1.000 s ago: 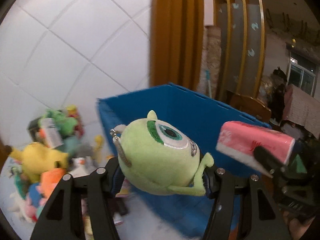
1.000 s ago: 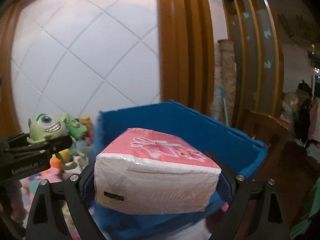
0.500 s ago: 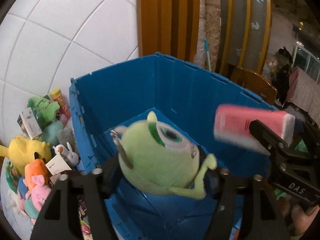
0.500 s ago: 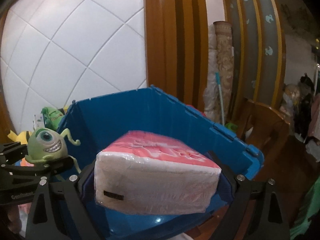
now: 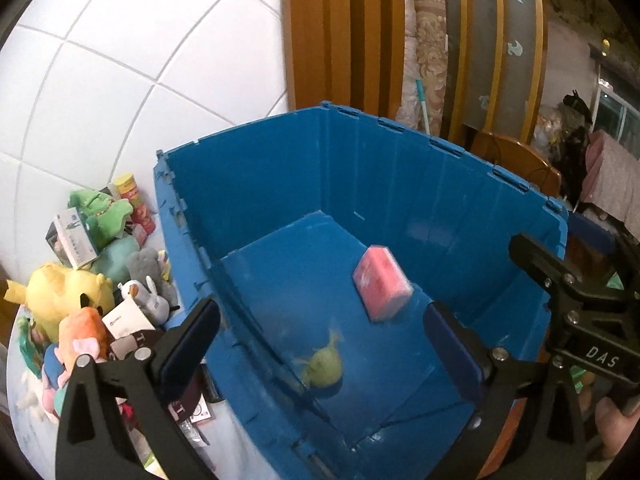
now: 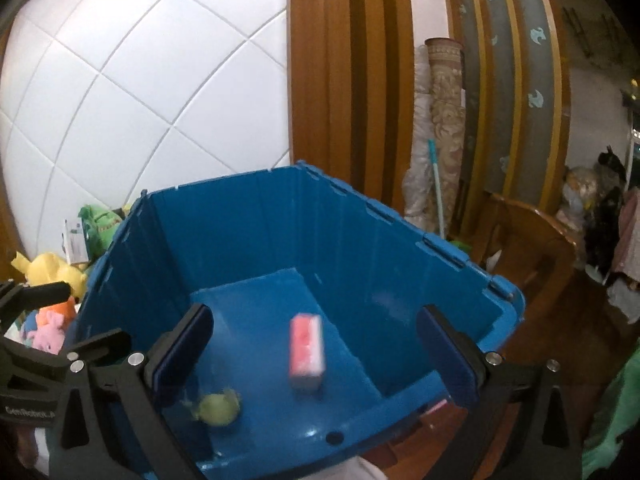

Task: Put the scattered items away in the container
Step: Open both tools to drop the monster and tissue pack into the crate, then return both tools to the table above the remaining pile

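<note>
Below both tongs, inside the blue container [image 5: 400, 184], lie 2 things apart from each other: a blurred green plush [image 5: 324, 366] beneath the left gripper [image 5: 320, 344] and a pink tissue pack [image 6: 307, 350] ahead of the right gripper [image 6: 316, 344]. Both pairs of jaws are opening wide, released, nothing between them. Left of the container, beside the left gripper, sits a pile of plush toys [image 5: 76, 296].

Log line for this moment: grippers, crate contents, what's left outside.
left gripper opening, empty | right gripper opening, empty | green plush, pink tissue pack in blue crate | toy pile outside
</note>
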Motion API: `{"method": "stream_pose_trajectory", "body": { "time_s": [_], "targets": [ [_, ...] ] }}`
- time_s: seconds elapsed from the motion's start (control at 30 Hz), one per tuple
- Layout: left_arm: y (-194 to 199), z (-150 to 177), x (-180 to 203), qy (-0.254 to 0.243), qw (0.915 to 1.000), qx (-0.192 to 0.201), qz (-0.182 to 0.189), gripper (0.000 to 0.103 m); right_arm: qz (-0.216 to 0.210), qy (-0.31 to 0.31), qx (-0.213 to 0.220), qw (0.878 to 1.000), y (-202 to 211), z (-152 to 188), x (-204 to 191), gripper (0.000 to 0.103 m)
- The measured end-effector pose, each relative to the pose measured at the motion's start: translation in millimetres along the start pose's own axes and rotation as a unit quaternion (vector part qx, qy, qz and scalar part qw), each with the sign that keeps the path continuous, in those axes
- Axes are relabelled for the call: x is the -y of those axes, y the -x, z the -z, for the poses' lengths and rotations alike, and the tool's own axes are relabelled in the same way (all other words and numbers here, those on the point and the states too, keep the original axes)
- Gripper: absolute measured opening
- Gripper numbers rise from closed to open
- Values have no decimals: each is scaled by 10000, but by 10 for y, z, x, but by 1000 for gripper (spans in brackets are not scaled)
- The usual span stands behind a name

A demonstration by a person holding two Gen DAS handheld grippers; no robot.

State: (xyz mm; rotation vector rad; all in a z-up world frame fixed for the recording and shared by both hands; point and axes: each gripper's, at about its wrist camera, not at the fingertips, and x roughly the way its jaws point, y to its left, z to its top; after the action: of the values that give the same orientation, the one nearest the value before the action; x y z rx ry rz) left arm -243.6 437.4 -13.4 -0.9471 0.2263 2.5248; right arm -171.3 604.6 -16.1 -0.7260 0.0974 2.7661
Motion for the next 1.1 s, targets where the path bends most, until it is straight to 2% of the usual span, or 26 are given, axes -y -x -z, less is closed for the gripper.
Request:
{"method": "stream_pose_trajectory", "body": {
  "time_s": [0.3,0.5,0.77,1.1],
  "targets": [
    [363,230,-283,237,9993,222,-175,103,-106,110,-16,9999,196,118,-239,103],
    [653,520,-601,356,9986,258,-296,103,-216,186,65,9996,452,217,-579,103],
    [1108,1077,-1207,553,9966,218,-577,103,-525,288,186,9980,872,404,-1303,103],
    [1579,1888,-2123,994,9900,33,-997,103,-976,540,-42,9938,1182,811,-2349,103]
  ]
}}
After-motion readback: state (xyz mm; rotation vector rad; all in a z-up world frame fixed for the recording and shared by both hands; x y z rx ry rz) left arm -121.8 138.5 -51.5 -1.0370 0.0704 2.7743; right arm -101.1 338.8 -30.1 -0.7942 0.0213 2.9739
